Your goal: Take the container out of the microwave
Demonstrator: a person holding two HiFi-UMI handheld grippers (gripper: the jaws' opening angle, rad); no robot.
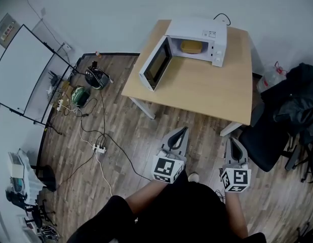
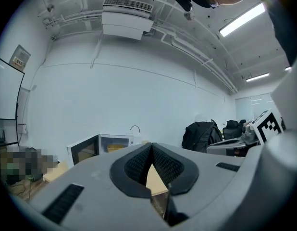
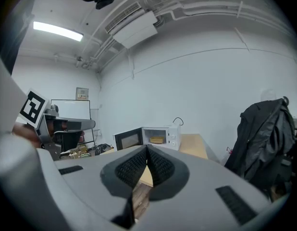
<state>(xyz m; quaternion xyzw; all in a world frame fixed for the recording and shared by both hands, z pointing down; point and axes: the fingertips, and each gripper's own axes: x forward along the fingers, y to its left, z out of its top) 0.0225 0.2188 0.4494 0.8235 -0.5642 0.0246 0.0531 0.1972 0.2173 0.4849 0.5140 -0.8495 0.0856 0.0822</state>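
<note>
A white microwave (image 1: 197,39) stands at the far side of a wooden table (image 1: 197,85), its door (image 1: 155,65) swung wide open to the left. Inside sits a yellow container (image 1: 192,46), also seen as the yellow container (image 3: 157,140) in the right gripper view. My left gripper (image 1: 183,131) and right gripper (image 1: 232,142) hover over the floor, well short of the table's near edge. Both are shut with the pads meeting at the tips and nothing between them. The left gripper view shows the microwave (image 2: 103,146) far off at the left.
A black office chair (image 1: 268,140) with a dark jacket (image 1: 301,105) stands right of the table. Cables and a power strip (image 1: 99,148) lie on the wooden floor at the left, near a whiteboard (image 1: 25,75). A plastic bag (image 1: 270,77) sits by the table's right side.
</note>
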